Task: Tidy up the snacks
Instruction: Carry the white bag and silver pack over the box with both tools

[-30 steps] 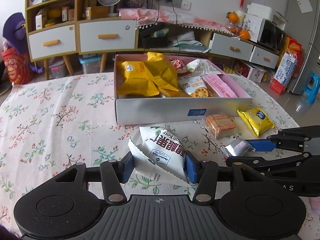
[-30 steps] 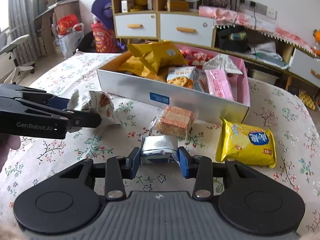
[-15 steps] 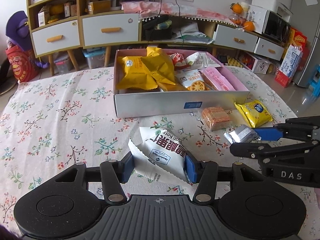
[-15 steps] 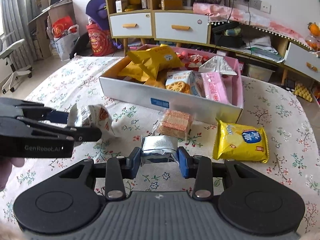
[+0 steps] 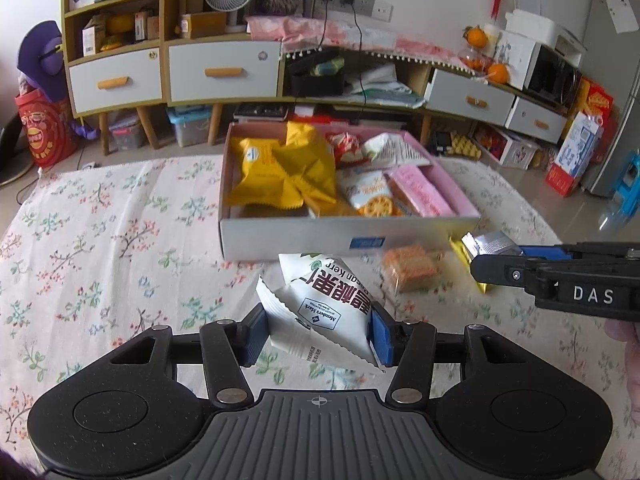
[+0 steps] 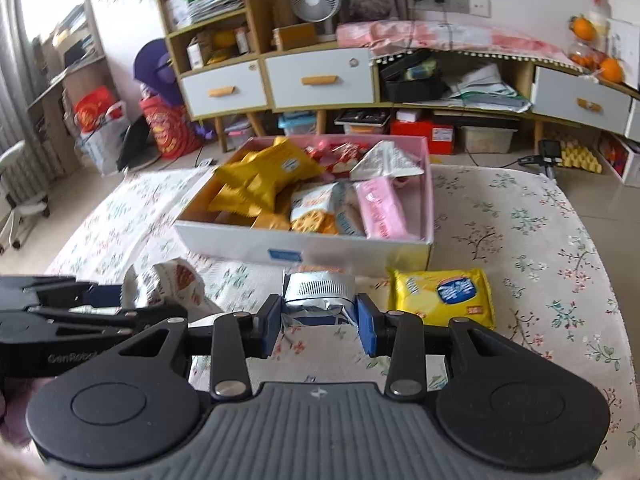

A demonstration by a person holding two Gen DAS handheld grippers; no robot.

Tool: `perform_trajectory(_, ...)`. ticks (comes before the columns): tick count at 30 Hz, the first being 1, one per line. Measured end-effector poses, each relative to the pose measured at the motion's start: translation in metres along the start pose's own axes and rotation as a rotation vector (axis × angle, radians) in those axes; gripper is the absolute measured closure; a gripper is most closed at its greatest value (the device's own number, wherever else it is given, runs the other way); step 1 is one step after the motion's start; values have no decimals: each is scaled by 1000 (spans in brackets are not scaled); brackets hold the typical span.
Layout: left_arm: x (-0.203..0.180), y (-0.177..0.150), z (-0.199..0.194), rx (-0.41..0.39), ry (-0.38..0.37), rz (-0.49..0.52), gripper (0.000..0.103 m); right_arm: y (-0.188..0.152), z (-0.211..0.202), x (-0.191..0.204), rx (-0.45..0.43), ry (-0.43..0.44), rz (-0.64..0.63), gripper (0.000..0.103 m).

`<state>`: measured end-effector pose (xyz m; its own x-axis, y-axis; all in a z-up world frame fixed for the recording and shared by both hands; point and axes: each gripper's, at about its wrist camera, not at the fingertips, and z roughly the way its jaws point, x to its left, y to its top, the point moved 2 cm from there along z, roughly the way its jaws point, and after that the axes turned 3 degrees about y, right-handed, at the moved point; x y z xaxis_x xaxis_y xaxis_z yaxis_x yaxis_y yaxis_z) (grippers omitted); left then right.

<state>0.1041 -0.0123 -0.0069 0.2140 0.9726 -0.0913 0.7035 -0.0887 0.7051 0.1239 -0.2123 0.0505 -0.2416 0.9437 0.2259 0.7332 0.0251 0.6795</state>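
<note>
Left tool (image 5: 318, 334): clenched on a white nut packet (image 5: 320, 308), held at lower centre of the left wrist frame, above the desk (image 5: 100, 240).

Right tool (image 6: 316, 324): clenched on a silver foil packet (image 6: 318, 292), held at centre of the right wrist frame, just in front of the box wall.

Snack box (image 5: 304, 236): placed at centre of the left wrist frame on the floral cloth; filled with yellow bags (image 5: 280, 172), a waffle-biscuit packet (image 5: 370, 196), a pink packet (image 5: 420, 192) and red-and-white sweets (image 5: 348, 146) towards the back.

Still outside the box: an orange wafer packet (image 5: 406, 270), seen right of centre below the box wall, and a yellow biscuit packet (image 6: 442, 296), seen right of centre in the right wrist frame.

Progress, as judged: most snacks are boxed; two are in hand, two are left on the desk.
</note>
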Motion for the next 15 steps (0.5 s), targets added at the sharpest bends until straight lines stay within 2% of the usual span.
perform_trajectory(10,1,18,5,-15,25,-6,53,11,13,-19,-21,-16,103,67)
perform_trajectory(15,14,35,19,-10,46,-76,53,19,14,-31,-56,-1,185,67)
